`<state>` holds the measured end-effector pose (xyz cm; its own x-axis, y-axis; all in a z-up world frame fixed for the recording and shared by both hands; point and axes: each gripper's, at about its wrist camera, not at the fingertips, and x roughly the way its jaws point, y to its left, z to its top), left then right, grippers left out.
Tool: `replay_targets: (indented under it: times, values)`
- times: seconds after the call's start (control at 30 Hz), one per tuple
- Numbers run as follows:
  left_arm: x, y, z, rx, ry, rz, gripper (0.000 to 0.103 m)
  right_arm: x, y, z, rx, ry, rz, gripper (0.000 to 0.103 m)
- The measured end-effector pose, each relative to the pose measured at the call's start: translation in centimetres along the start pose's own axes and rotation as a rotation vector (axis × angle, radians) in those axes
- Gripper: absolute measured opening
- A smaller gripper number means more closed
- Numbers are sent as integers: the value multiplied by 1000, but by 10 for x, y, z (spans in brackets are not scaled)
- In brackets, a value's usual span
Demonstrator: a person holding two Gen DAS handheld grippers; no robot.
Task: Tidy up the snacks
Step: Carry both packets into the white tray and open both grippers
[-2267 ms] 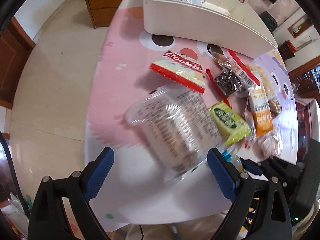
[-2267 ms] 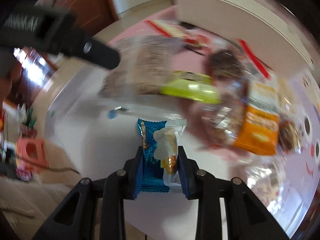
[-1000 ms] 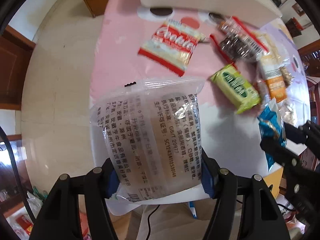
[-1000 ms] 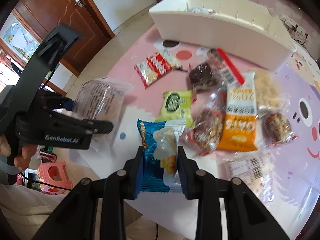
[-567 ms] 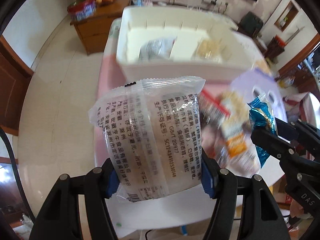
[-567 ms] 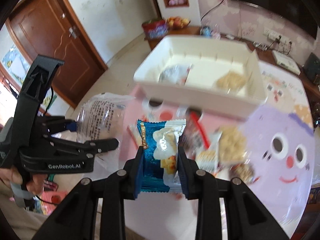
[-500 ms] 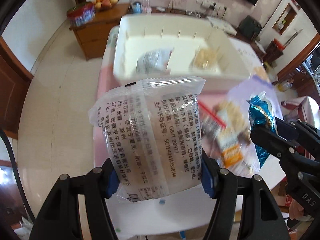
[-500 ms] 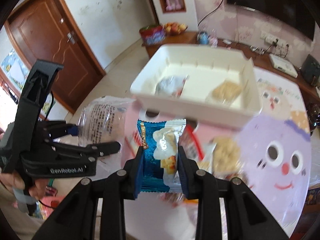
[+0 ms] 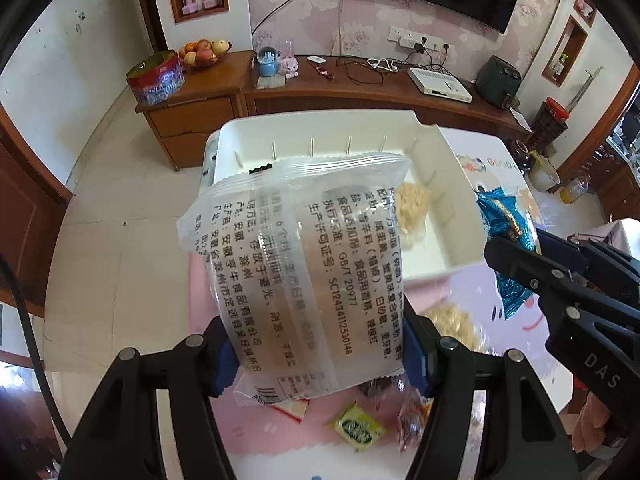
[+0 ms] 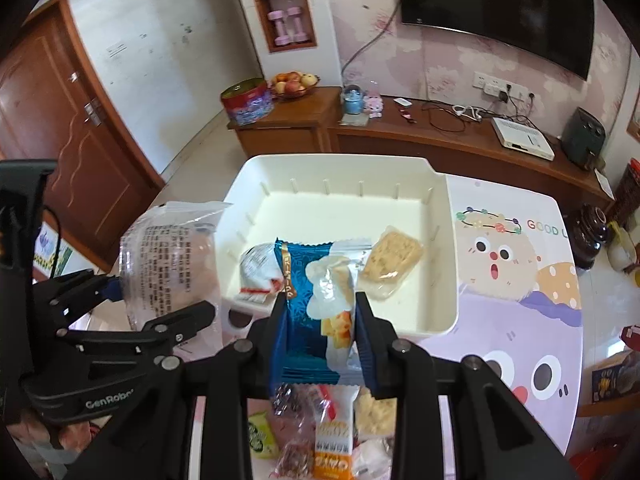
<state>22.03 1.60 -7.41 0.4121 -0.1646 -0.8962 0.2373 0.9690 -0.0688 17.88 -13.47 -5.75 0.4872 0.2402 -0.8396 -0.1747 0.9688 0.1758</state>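
Note:
My left gripper (image 9: 320,356) is shut on a large clear bread packet (image 9: 304,264) printed with black text, held up in front of the white bin (image 9: 320,128). The same packet (image 10: 172,264) and left gripper (image 10: 160,304) show at the left of the right wrist view. My right gripper (image 10: 320,340) is shut on a blue and white snack packet (image 10: 316,296), which also appears at the right edge of the left wrist view as a blue packet (image 9: 500,224). The white bin (image 10: 444,280) holds a pale cracker pack (image 10: 392,260) and a white wrapped snack (image 10: 258,268).
Loose snacks lie on the pink and purple cartoon tablecloth (image 10: 520,320) below the grippers: a green packet (image 9: 358,428), an orange oats bar (image 10: 334,436), and a dark nut pack (image 10: 296,456). A wooden sideboard (image 10: 400,136) with a fruit bowl stands behind the table.
Both grippers have risen and tilted up from the loose snacks toward the bin, each keeping its packet. The bin's inside has come into view.

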Motion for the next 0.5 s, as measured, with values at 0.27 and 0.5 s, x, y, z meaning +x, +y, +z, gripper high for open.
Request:
replay_targets:
  times: [0.27, 0.5]
  values:
    - [15, -10, 25, 9, -11, 21, 65, 13, -22, 23, 32, 6, -8, 31]
    - [40, -14, 49, 2, 2, 52, 65, 28, -34, 42, 42, 9, -19, 31]
